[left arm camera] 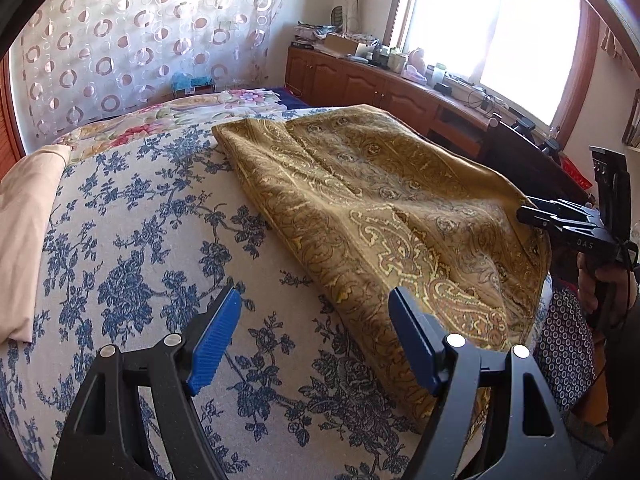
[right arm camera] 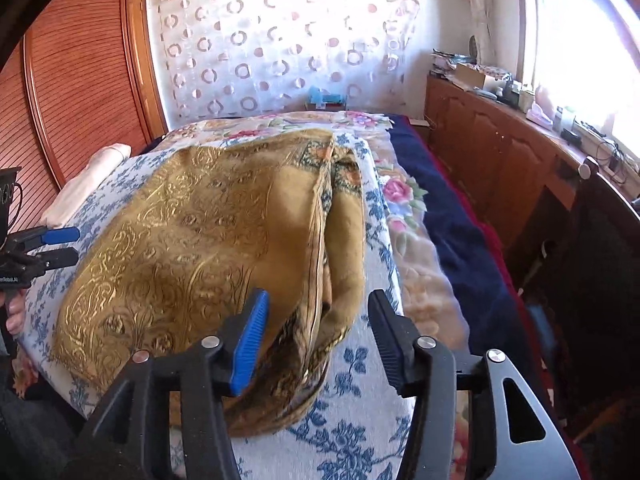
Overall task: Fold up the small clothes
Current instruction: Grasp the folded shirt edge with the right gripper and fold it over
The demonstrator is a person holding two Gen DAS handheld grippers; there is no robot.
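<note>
A golden-brown paisley cloth (left arm camera: 380, 208) lies folded on the blue-flowered white bedcover (left arm camera: 152, 240). My left gripper (left arm camera: 316, 336) stands open over the cover at the cloth's near left edge; its right finger (left arm camera: 412, 340) is above the cloth and nothing is pinched. In the right wrist view the same cloth (right arm camera: 192, 232) shows a bunched, layered edge. My right gripper (right arm camera: 318, 320) is open with that bunched corner lying between the fingers, and the pads do not press on it. Each gripper shows at the side of the other view: the right gripper (left arm camera: 528, 214) and the left gripper (right arm camera: 76, 246).
A cream pillow (left arm camera: 24, 240) lies on the left of the bed and a flowered blanket (right arm camera: 416, 248) with a navy edge on the right. A cluttered wooden cabinet (left arm camera: 360, 80) runs under the window. A wooden slatted door (right arm camera: 72, 80) stands behind the bed. A person's hand (left arm camera: 592, 284) holds the right gripper.
</note>
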